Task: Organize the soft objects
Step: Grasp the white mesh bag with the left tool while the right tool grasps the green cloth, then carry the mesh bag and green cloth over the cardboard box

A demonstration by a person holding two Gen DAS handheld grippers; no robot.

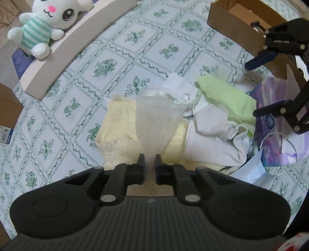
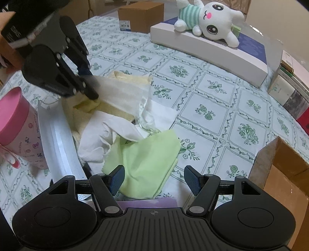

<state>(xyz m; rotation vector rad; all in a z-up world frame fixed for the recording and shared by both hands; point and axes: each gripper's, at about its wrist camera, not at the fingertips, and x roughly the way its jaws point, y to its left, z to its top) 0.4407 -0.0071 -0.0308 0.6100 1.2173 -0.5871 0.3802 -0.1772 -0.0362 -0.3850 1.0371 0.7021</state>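
My left gripper [image 1: 150, 160] is shut on a sheer white mesh cloth [image 1: 156, 119] that stretches away from the jaws over a pale yellow towel [image 1: 115, 127]. The right wrist view shows the same gripper [image 2: 90, 90] pinching that mesh cloth [image 2: 119, 88]. A white garment [image 1: 208, 139] and a light green cloth [image 1: 227, 100] lie beside the towel in one pile. My right gripper [image 2: 154, 179] stands open just above the green cloth [image 2: 146, 160], with nothing pinched. A white plush bunny [image 2: 212, 21] in a striped shirt lies on a long white box [image 2: 202, 48].
A face mask [image 2: 58, 139] and a pink round tin [image 2: 17, 127] sit left of the pile. A purple tissue pack [image 1: 274, 123] lies under my right gripper. Open cardboard boxes stand at the right [image 2: 280, 170] and far back [image 2: 141, 17]. The tablecloth [image 2: 222, 115] is floral.
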